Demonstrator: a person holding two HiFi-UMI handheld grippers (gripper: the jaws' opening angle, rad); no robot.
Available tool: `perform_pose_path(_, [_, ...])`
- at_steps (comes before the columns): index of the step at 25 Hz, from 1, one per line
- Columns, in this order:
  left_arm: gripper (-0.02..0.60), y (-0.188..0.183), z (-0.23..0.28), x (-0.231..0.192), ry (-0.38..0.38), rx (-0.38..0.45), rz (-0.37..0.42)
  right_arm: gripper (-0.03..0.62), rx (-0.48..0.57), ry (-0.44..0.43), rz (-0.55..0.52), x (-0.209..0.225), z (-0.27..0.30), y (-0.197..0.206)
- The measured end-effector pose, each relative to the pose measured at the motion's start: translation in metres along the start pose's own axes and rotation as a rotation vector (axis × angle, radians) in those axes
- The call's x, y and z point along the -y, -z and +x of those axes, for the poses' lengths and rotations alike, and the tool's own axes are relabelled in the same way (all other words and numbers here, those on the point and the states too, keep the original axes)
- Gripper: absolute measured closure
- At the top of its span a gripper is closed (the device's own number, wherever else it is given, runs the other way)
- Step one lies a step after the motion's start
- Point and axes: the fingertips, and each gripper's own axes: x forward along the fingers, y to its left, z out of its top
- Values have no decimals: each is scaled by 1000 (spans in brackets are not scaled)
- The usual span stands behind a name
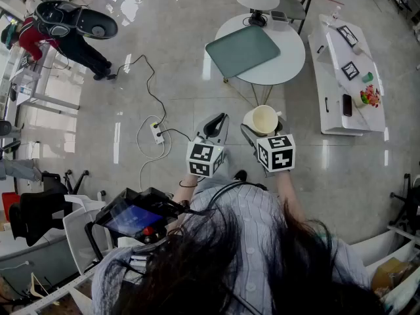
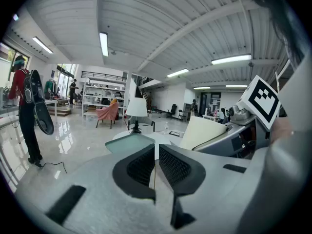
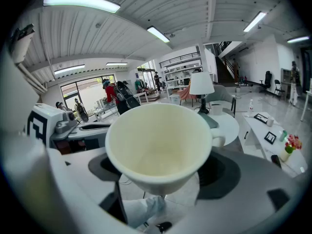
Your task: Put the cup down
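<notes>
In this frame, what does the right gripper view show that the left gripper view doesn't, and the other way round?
Right gripper view only: the inside of the cream cup, which is empty. It is gripped in the right tongs, with its handle pointing right. There is also a long white side table with flowers.
Left gripper view only: the left tongs, jaws nearly together with nothing between them, and the cup's outer wall seen from the side.
Both: the cup, the round white table, its lamp and the green tray.
</notes>
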Motion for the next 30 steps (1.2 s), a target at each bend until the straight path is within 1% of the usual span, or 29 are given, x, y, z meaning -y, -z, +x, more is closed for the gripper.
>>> perform_pose_path(8, [545,0,1,-6,-11,3,4,189,14,-17,3,-1,5,-4])
perform_pose_path(13, [545,-1,7,-18,-17,-1,0,189,21,-26,21,0,14,-13])
perform_pose_path(22, [545,-11,39,-52,-1,-24,-5,189,1,-26,79,15,50,-32])
perform_pose_path(30, [545,-25,72,-99,26,-30,-11,189,-6,5,113,23,95,-63])
